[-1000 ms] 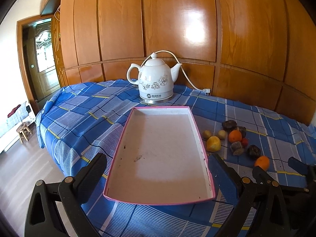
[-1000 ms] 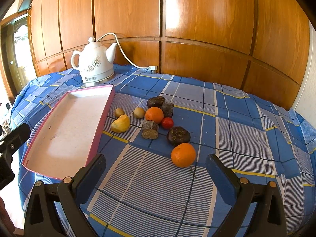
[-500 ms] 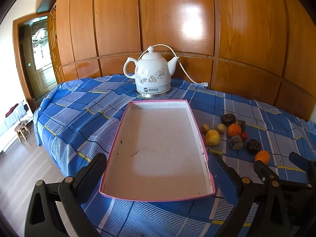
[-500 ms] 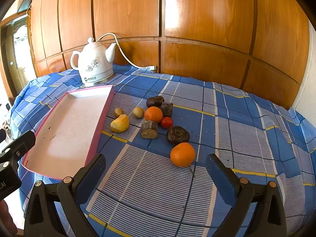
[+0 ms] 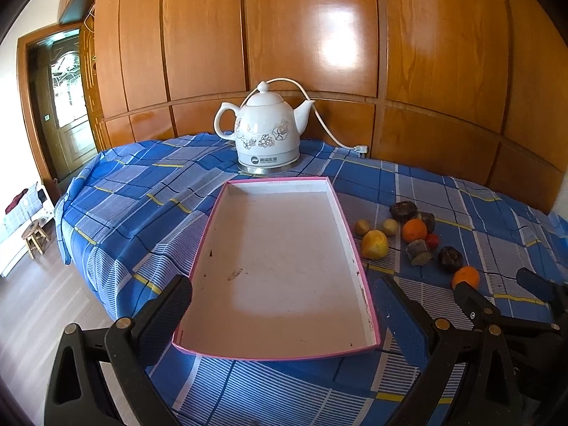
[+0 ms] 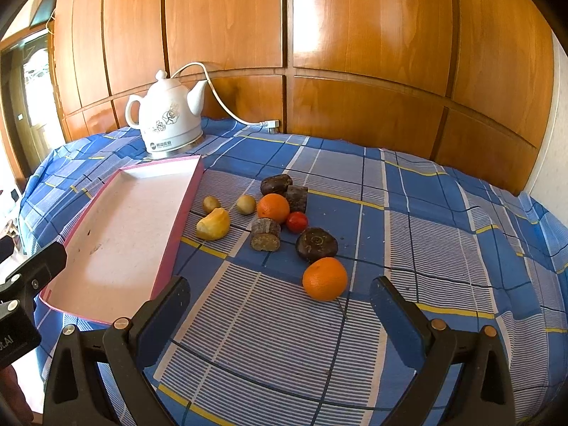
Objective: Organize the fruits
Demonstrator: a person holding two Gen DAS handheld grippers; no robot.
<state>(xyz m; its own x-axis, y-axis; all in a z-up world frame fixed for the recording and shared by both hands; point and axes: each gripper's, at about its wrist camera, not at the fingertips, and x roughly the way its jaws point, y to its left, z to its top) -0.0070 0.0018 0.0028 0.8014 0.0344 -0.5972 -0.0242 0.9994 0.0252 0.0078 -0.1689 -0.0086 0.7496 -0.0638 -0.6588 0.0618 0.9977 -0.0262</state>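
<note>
A pink-rimmed white tray (image 5: 346, 229) (image 6: 184, 206) lies empty on the blue plaid cloth. Right of it sits a cluster of fruit: a near orange (image 6: 325, 278) (image 5: 465, 277), a far orange (image 6: 273, 208), a yellow fruit (image 6: 213, 224) (image 5: 374, 244), a small red fruit (image 6: 296, 222), two small yellow-green fruits (image 6: 245, 204) and several dark brown pieces (image 6: 316, 244). My left gripper (image 5: 284, 316) is open and empty, over the tray's near end. My right gripper (image 6: 280, 309) is open and empty, just short of the near orange.
A white floral electric kettle (image 5: 266, 135) (image 6: 167, 120) stands behind the tray, its cord running to the wooden panel wall. The cloth-covered table drops off at the left, with floor and a small stool (image 5: 35, 238) beyond. A doorway is at far left.
The left gripper has drawn back and risen a little, so the tray and kettle look farther off. The right gripper has barely moved. Nothing was picked up.
</note>
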